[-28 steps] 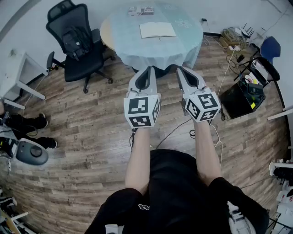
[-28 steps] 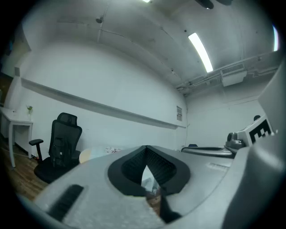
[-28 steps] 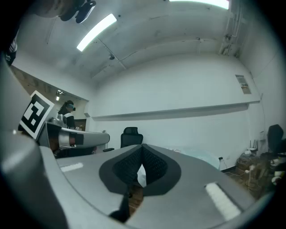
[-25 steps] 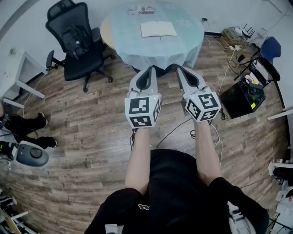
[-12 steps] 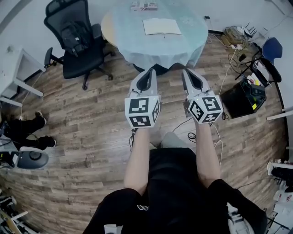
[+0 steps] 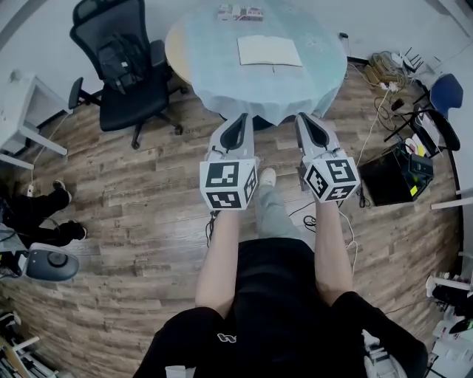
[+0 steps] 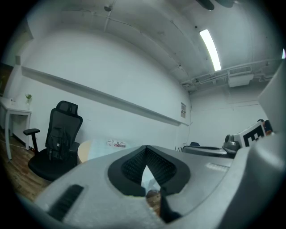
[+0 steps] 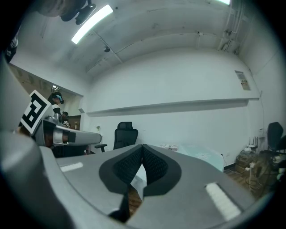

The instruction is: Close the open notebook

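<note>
Head view, steeply downward, with both gripper views looking level across the room. Left hand-held gripper (image 6: 239,117) and right hand-held gripper (image 6: 304,117) side by side at mid-frame, each on an outstretched forearm, both aimed toward the round counter (image 6: 214,70) and not yet over its top. Left jaws closed tip to tip with nothing between the ribbed pads (image 7: 134,166); right jaws likewise closed and empty, as confirmed in the right gripper view (image 8: 142,146). Open notebook (image 6: 270,51) flat on the pale blue cloth of the counter, slightly right of centre and toward the far side, pages up, well apart from both grippers. Small printed packets (image 6: 239,12) at the far rim of the counter, behind and left of the notebook. Black office chair (image 6: 118,66) just left of the counter, with a dark bag (image 6: 118,65) against its backrest. Wooden plank floor (image 6: 148,199) below, with one shoe (image 6: 267,177) of the person visible between the forearms. White side table (image 6: 22,111) at far left; tangle of cables (image 6: 384,68) and a black case (image 6: 395,176) at right.
</note>
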Demonstrator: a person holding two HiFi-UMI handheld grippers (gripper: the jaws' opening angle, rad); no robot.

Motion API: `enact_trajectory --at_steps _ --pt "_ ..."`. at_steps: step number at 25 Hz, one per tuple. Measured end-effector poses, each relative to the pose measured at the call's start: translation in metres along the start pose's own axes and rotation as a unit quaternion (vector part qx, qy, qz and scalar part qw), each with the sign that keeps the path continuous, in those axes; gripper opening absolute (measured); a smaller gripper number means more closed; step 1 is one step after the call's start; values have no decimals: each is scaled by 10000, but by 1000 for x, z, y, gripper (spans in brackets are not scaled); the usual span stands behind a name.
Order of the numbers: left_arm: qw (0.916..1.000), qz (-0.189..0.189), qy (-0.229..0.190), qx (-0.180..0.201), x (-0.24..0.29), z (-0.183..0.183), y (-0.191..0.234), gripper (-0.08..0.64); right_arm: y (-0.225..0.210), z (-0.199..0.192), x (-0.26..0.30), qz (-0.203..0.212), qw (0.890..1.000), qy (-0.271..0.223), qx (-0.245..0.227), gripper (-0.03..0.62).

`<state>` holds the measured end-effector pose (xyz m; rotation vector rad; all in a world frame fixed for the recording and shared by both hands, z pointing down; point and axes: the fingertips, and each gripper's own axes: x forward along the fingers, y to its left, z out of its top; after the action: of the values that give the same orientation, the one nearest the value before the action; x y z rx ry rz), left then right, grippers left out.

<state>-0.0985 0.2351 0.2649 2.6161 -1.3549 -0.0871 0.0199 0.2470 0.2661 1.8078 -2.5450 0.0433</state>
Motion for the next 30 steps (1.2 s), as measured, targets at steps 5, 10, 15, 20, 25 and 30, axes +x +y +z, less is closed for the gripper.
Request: enact_trajectory --at_steps 5,10,15,20,25,30 --pt "9995 177 214 -170 63 -20 36 -12 -34 -24 64 86 9998 196 34 9" --pt "9979 285 540 -226 157 -43 58 -12 -103 -48 134 34 9990 443 29 9" --pt "9953 378 847 -270 260 -57 77 -11 -161 -75 216 400 9952 885 -110 43" --pt "9934 657 877 -354 322 -51 97 -11 -203 -88 273 798 9877 1279 -422 70" --pt "9892 976 955 -537 340 -59 123 -11 -204 -122 308 1371 9629 1883 -1361 96" --pt "9835 1200 1075 -824 342 -86 152 -11 -201 -177 341 1847 9020 2625 -2887 141"
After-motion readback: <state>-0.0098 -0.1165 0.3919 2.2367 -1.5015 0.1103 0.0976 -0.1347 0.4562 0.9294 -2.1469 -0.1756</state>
